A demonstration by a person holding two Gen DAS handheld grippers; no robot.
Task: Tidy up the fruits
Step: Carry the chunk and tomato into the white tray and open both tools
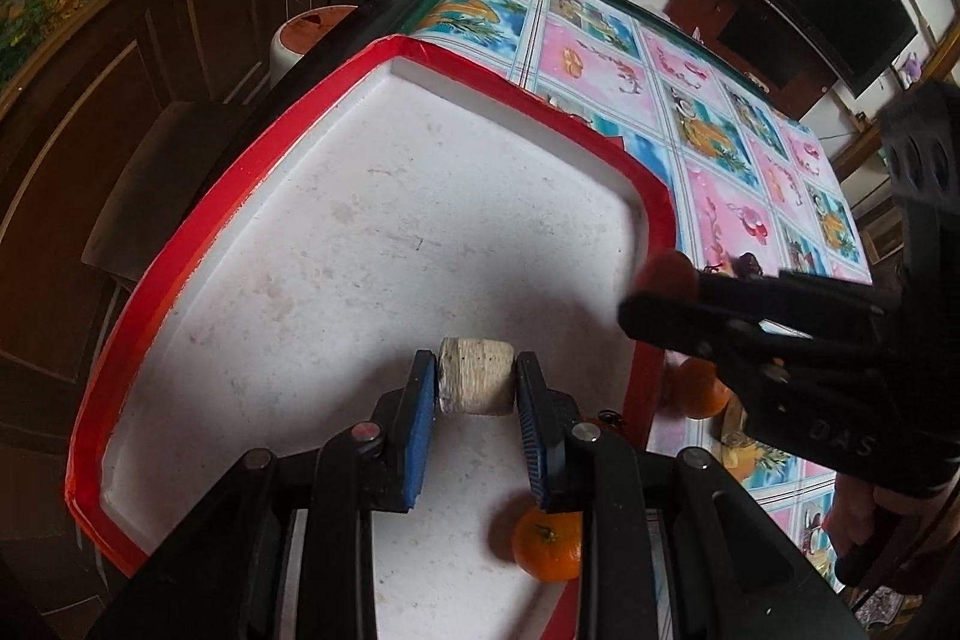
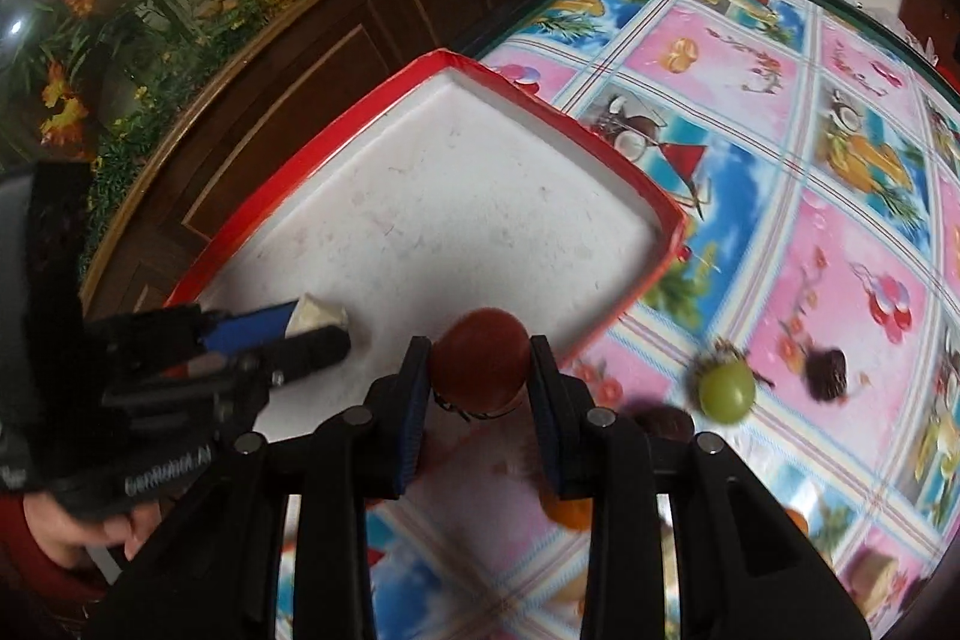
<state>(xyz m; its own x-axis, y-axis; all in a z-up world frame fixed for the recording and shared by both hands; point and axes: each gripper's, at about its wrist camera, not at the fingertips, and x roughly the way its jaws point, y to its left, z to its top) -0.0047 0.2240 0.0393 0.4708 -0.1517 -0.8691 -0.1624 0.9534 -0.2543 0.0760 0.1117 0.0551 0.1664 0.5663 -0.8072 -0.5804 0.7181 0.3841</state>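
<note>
Two grippers worked over white tray [image 1: 336, 244] with red rim; most of tray floor lay bare. Left gripper [image 1: 477, 403] low inside tray, jaws clenched on pale cylinder piece [image 1: 476, 383]; orange [image 1: 549, 544] just below it in tray. Right gripper [image 2: 480, 388] at tray's near edge, jaws grasping dark red fruit [image 2: 480, 364]. Green fruit [image 2: 726, 391] lay on patterned tablecloth [image 2: 780, 160]. Wooden cabinets [image 1: 150, 58] stood behind table.

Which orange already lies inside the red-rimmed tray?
The orange under the left tool, resting on the tray's white floor. The other orange sits outside the rim, on the patterned tablecloth.
</note>
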